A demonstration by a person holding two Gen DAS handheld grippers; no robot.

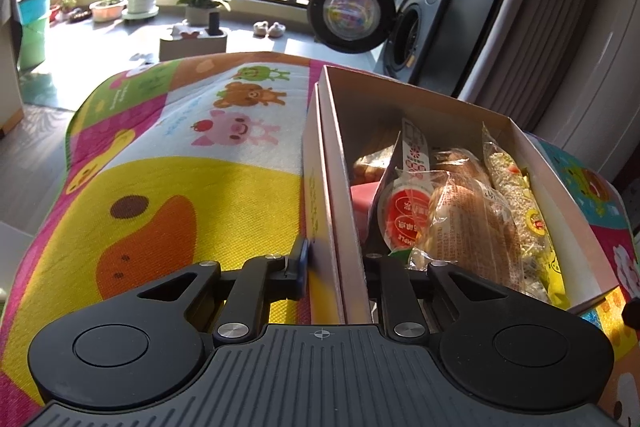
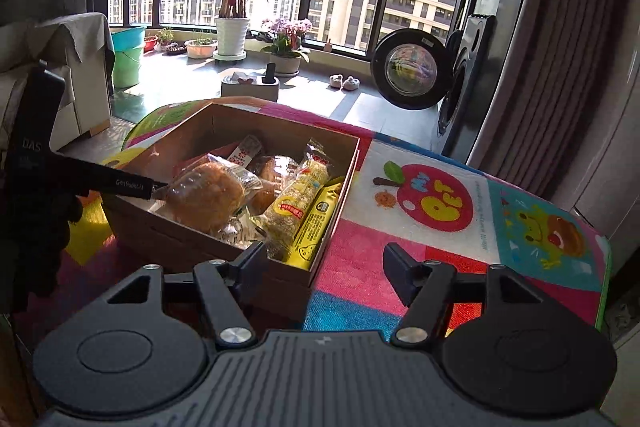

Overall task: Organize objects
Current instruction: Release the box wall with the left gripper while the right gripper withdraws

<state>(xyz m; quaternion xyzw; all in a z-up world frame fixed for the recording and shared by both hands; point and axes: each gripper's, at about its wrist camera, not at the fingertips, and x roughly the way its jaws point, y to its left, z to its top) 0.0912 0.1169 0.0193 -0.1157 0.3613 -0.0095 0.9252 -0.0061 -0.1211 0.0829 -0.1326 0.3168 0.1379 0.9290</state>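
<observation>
The left tool is closed on the left wall of the box: one finger is outside the wall, the other inside, at 6 o'clock in the left wrist view. The box stands on a colourful mat that covers the desk. It holds wrapped snacks: a bread roll, a round red-label pack touching it at 9 o'clock, and a rice bar along the right wall.

In the right wrist view the right tool is open and holds nothing. Its left finger is in front of the near corner of the box; its right finger is over the mat. A yellow pack lies against the right wall. At 9 o'clock the left tool's arm reaches to the box edge. At 1 o'clock a washer has its door open.
</observation>
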